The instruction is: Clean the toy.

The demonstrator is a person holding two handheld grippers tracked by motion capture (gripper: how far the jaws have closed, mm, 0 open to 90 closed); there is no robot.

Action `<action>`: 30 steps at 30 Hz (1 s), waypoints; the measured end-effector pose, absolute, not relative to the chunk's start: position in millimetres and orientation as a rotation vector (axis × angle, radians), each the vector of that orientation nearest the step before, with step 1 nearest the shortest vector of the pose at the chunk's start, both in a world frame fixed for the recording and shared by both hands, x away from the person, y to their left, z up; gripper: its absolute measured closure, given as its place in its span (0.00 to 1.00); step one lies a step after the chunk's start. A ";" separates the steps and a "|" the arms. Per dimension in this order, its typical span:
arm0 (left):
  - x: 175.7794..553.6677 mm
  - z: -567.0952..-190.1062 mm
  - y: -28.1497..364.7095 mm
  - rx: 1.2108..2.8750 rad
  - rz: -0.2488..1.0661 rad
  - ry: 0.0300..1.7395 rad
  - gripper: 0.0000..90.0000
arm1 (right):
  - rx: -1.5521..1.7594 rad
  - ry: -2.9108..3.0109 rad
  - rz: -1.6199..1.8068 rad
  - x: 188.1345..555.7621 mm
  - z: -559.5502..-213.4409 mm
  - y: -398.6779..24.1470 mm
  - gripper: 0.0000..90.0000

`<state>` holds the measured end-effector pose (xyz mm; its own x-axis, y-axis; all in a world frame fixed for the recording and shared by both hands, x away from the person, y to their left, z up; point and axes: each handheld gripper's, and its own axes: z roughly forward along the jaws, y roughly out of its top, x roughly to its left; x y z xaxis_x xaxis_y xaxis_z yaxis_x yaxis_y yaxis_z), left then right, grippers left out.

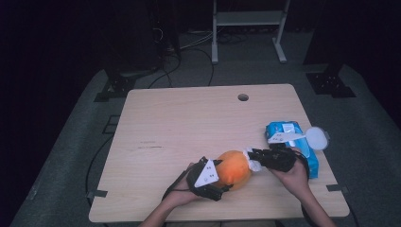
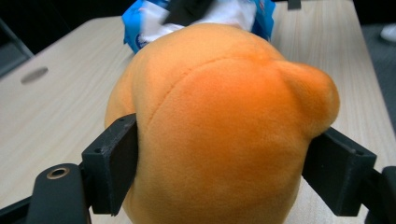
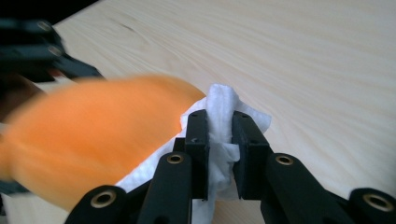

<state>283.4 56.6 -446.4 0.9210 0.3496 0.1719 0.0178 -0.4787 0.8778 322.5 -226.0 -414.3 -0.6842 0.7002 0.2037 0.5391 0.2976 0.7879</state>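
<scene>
The left tongs (image 1: 222, 177) are closed on an orange plush toy (image 1: 234, 169), one jaw pressed into each flank, and the toy is held near the front edge of the surface (image 1: 189, 118), a little right of its middle. The right tongs (image 1: 250, 156) are clamped narrowly on a bunched white wipe (image 3: 219, 135), which is laid against the toy's far side. Behind them, by the right edge, a blue wipe pack (image 1: 288, 132) lies with its lid (image 1: 316, 138) flipped open. The toy is judged light, soft and yielding, so a broad grip across its body is best, as a shallow pinch could slip off the fur. The wipe is limp and thin, and is best taken in a gathered fold.
</scene>
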 end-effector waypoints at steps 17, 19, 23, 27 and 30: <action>305.3 -448.5 73.1 1.968 0.262 0.514 0.11 | 1.034 2.387 1.381 313.1 -406.7 -201.8 0.85; 303.0 -448.4 71.0 1.983 0.282 0.497 0.11 | 1.066 2.373 1.360 316.4 -411.3 -206.7 0.85; 302.4 -447.0 72.5 1.985 0.293 0.496 0.23 | 1.043 2.374 1.368 309.9 -406.9 -202.0 0.86; 306.5 -447.6 74.1 1.963 0.256 0.533 0.25 | 0.945 2.391 1.409 297.3 -396.8 -186.1 0.86; 306.1 -447.1 71.4 1.960 0.261 0.547 0.25 | 0.876 2.410 1.445 289.9 -391.3 -173.7 0.86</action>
<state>306.1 71.4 -447.1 0.8723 0.4854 -0.0584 0.2595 -0.3584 0.8968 289.9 -173.7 -391.3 -0.8050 0.5792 0.1281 0.3860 0.3474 0.8546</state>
